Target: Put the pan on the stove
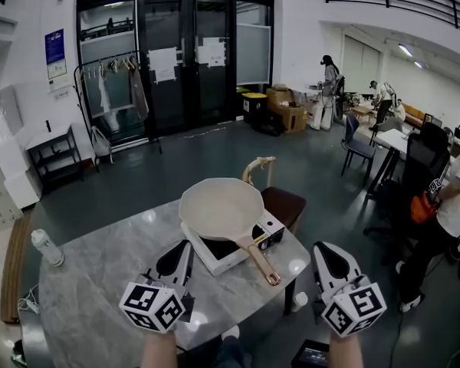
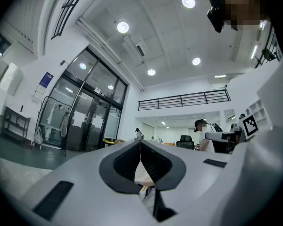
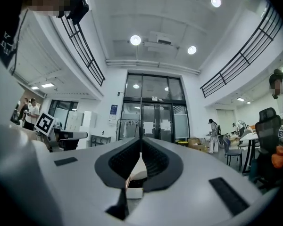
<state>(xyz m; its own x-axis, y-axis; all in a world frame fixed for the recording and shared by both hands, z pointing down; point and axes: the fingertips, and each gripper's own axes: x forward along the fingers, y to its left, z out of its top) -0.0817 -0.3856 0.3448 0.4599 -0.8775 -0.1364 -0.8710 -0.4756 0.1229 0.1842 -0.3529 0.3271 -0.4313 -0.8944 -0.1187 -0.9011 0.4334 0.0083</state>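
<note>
Pan check. Found pan (image 1: 218,208) seated on stove (image 1: 207,257) toward the far edge of table (image 1: 92,282), handle (image 1: 258,261) angled back toward the near right. Saw left gripper (image 1: 185,246) and right gripper (image 1: 323,246) both pinched fully together, nothing between the jaws, held about level and well apart from pan. Judged task done from that layout. Reckoned pan rigid, weighty at the bowl, smooth-coated and so slippery at the rim. Judged handle the only sound hold: best gripped near the bowl end to cut tipping, pads across the narrow shaft. Expected glossy handle to twist in the jaws if taken at the tip.
</note>
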